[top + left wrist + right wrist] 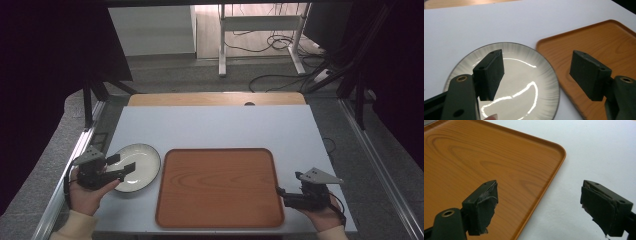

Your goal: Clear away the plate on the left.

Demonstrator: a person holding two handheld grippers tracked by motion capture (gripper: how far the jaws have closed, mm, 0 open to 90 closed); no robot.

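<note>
My left gripper (121,167) sits at the lower left of the high view, its fingers (489,72) spread wide and holding nothing, hovering over the plate (142,156). In the left gripper view one finger hangs over the plate's middle and the other over the near edge of the tray (621,42). The plate lies on the white table (215,125), just beside the tray's left rim, apart from it by a thin strip. My right gripper (281,192) is at the lower right, fingers (482,205) also wide and empty, straddling the tray's right rim (554,167): one over the wood, one over the table.
</note>
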